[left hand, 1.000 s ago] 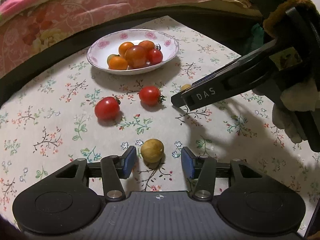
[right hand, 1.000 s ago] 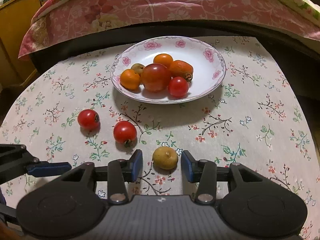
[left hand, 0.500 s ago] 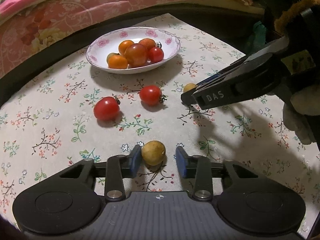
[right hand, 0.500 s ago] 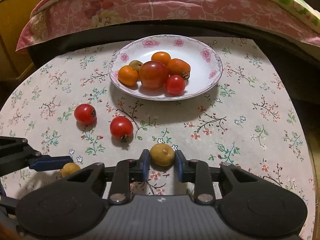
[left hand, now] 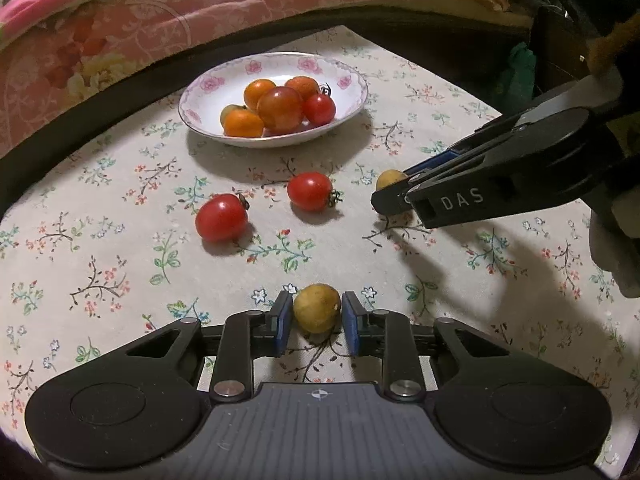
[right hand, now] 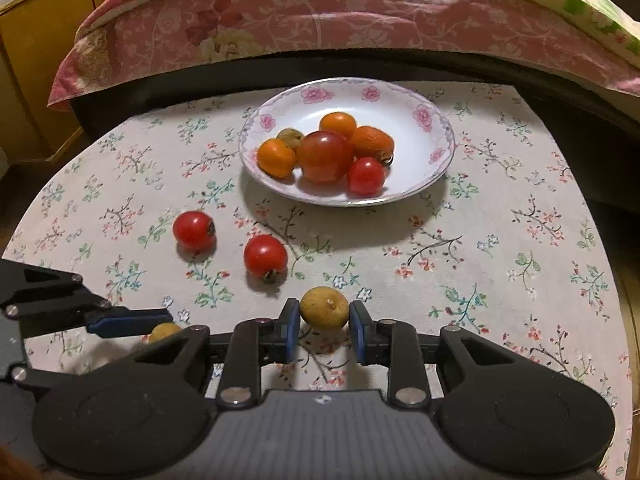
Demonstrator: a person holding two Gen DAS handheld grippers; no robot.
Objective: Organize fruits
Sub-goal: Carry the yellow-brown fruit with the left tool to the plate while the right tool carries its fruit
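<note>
1. The left hand-held gripper (left hand: 316, 322) points down at the desk (left hand: 100, 208), which is covered by a flowered cloth; its 2 blue pads (left hand: 285, 320) are closed onto a small yellow-brown fruit (left hand: 317, 307), one pad against each side; the fruit sits on the cloth between them.
2. The right hand-held gripper (right hand: 325, 330) is likewise closed, its blue pads (right hand: 291, 328) pressing both sides of a second yellow-brown fruit (right hand: 325, 307) with a tiny stem nub on top; that fruit also rests on the cloth.
3. In the left wrist view the right hand-held gripper comes in from the right edge, marked "DAS", with its fruit showing just past the finger ends; a pale gloved hand (left hand: 612, 256) holds it.
4. In the right wrist view the left hand-held gripper enters from the left edge, and its fruit peeks out below the blue fingertip.
5. A white plate (right hand: 424, 148) with pink flowers on the rim stands at the far side of the desk; it holds 6 fruits in a cluster: 3 orange ones, a large red-brown tomato, a small red tomato and 1 dull yellowish fruit half hidden behind.
6. 2 red tomatoes lie loose on the cloth between the plate and the grippers: the left tomato (right hand: 194, 231) and the right tomato (right hand: 265, 255), near each other but apart.
7. A bed with a pink flowered quilt (right hand: 320, 20) runs behind the desk.
</note>
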